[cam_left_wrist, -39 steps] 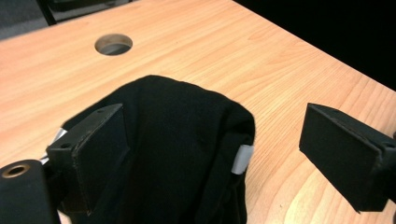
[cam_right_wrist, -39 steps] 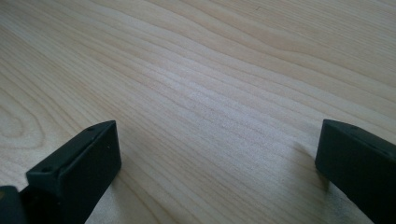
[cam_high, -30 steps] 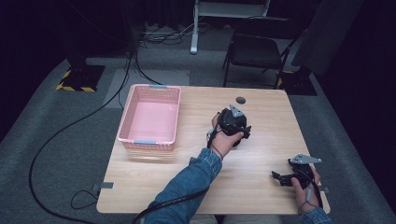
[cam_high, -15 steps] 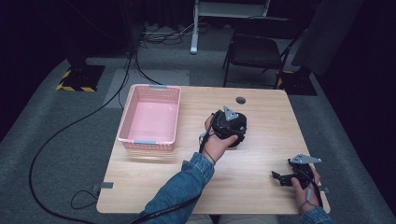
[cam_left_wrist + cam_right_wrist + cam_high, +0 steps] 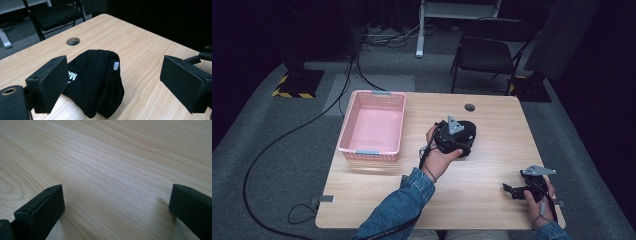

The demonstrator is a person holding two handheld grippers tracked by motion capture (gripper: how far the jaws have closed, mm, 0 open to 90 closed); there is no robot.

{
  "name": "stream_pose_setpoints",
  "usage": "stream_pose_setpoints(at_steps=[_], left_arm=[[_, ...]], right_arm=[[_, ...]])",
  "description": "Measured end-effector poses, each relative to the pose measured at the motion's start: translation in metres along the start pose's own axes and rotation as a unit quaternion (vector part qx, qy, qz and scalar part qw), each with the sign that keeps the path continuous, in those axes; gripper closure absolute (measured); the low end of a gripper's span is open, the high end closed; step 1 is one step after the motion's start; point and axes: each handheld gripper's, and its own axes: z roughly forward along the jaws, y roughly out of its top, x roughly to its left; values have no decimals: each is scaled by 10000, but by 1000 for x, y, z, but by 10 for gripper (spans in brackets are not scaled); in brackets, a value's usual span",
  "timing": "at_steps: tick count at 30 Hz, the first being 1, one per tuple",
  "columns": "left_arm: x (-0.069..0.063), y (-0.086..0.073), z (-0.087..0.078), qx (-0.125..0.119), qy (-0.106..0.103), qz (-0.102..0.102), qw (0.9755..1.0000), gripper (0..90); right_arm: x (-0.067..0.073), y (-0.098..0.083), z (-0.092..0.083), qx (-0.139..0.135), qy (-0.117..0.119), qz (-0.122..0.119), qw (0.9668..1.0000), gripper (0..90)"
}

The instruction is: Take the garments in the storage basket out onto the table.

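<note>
Left gripper view: a folded black cloth point(image 5: 100, 82) lies on the wooden surface point(image 5: 140, 47), between the wide-apart jaws of the left hand-held gripper point(image 5: 120, 87). Nearby sits a pink basket point(image 5: 373, 128). Right hand-held gripper point(image 5: 117, 215) is apart too, holding nothing.

Left arm, in a denim sleeve point(image 5: 399, 207), is reaching forward from the bottom edge toward mid-table. Left hand point(image 5: 438, 152) is gripping the left gripper point(image 5: 112, 82) from below, wrist bent slightly; its jaws are standing wide apart, pads pressing nothing. Right hand point(image 5: 539, 202) is sitting low at the near right corner, holding the right gripper point(image 5: 115, 207) close above the surface, jaws spread wide, nothing between them.
</note>
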Motion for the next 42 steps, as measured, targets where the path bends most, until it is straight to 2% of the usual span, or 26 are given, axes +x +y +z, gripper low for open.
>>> stream_pose_setpoints(at_steps=[3, 7, 18, 21, 42], left_arm=[[1, -2, -5, -5, 8, 24, 10000, 83], [-1, -4, -12, -21, 95, 216, 9997, 89], [2, -11, -26, -35, 90, 228, 9997, 89], [5, -17, -32, -1, 90, 287, 9995, 89], [20, -42, -54, 150, 216, 177, 9995, 86]], right_arm=[[0, 0, 0, 0, 0, 1, 10000, 2], [0, 0, 0, -1, 15, -18, 10000, 1], [1, 0, 0, 1, 24, -31, 10000, 1], [1, 0, 0, 1, 24, -31, 10000, 2], [2, 1, 0, 3, 17, -22, 10000, 1]])
